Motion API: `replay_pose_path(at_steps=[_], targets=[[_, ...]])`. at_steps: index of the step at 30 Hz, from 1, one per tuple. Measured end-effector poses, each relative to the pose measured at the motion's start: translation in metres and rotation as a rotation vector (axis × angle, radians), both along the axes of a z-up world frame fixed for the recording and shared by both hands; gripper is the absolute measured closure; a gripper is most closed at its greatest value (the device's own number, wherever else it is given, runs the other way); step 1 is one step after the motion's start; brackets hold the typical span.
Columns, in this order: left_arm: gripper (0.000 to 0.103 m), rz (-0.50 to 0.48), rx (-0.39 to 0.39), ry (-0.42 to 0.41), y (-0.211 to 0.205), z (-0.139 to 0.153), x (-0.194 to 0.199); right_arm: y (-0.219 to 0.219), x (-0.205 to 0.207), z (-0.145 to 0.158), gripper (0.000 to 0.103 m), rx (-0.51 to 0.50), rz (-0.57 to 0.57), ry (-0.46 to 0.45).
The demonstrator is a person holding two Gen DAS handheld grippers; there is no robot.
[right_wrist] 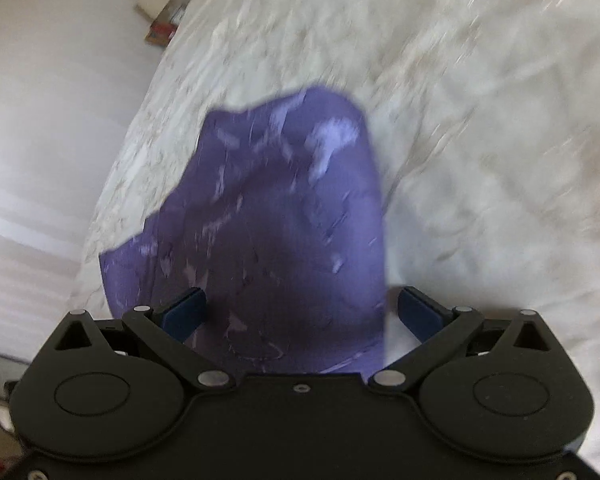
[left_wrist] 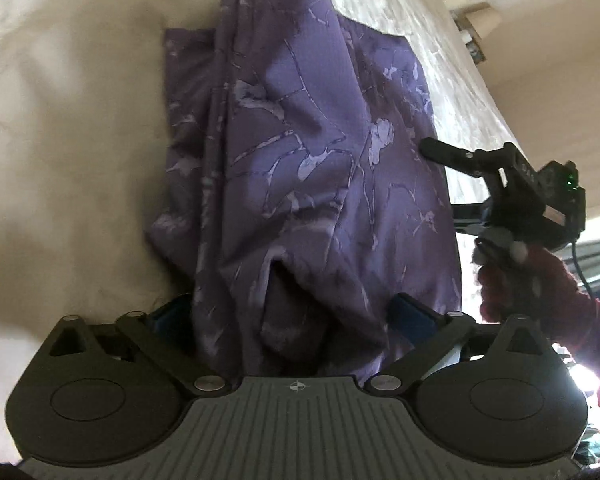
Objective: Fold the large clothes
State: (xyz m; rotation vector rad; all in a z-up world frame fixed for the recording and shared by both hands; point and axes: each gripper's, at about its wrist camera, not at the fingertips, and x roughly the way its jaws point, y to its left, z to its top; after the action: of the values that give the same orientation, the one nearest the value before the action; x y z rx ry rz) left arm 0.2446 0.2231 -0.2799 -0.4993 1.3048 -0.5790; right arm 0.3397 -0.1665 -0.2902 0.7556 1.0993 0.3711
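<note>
A purple patterned garment point(left_wrist: 300, 152) lies partly folded on a white bedspread point(left_wrist: 68, 160). My left gripper point(left_wrist: 292, 316) is open, its blue-padded fingers standing wide on either side of a raised bunch of the cloth that drapes between them. My right gripper point(right_wrist: 300, 312) is also open, with the garment point(right_wrist: 284, 216) lying between and ahead of its fingers; this view is blurred by motion. The right gripper shows in the left wrist view point(left_wrist: 456, 184) at the garment's right edge, held by a hand in a red sleeve.
The bedspread point(right_wrist: 480, 160) extends all around the garment. The bed's edge runs along the left of the right wrist view, with pale floor point(right_wrist: 40, 140) and small boxes point(right_wrist: 160, 28) beyond it. A wall and furniture point(left_wrist: 476, 28) stand past the bed's far side.
</note>
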Motion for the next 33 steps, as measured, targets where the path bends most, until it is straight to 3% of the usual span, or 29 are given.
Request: replay_pose_path(at_steps=[3,5,6,7,9,10,16,26,28,30,33], targets=[[0.000,0.023,-0.042,0.036,0.000,-0.009,0.011,0.008,0.009,-0.008,0.000,0.060,0.013,-0.005],[0.001,0.035,-0.111,0.074,0.003,-0.012,0.019,0.010,0.016,-0.010,0.000,0.084,0.008,0.026],[0.001,0.036,-0.148,0.086,0.002,-0.013,0.021,0.010,0.019,-0.010,0.004,0.096,0.001,0.038],[0.001,0.032,-0.163,0.092,0.000,-0.013,0.021,0.008,0.019,-0.008,0.018,0.093,-0.007,0.043],[0.001,0.007,-0.177,0.075,-0.010,-0.006,0.023,0.001,0.016,0.000,0.034,0.083,0.010,0.015],[0.001,0.004,-0.174,0.067,-0.016,-0.003,0.023,-0.003,0.015,0.002,0.039,0.094,0.013,0.009],[0.001,0.020,-0.218,0.044,-0.073,0.005,0.024,-0.053,0.015,0.030,0.042,0.093,0.014,-0.062],[0.001,-0.106,-0.305,-0.057,-0.251,0.025,0.085,-0.213,0.034,0.077,0.040,-0.096,-0.099,-0.134],[0.002,-0.121,-0.293,-0.066,-0.277,0.024,0.093,-0.240,0.033,0.077,0.032,-0.143,-0.143,-0.125],[0.002,-0.098,-0.215,-0.077,-0.294,0.021,0.095,-0.256,0.030,0.070,0.014,-0.240,-0.179,-0.078],[0.002,-0.029,-0.025,-0.068,-0.299,0.009,0.091,-0.268,0.019,0.054,0.014,-0.411,-0.207,0.018]])
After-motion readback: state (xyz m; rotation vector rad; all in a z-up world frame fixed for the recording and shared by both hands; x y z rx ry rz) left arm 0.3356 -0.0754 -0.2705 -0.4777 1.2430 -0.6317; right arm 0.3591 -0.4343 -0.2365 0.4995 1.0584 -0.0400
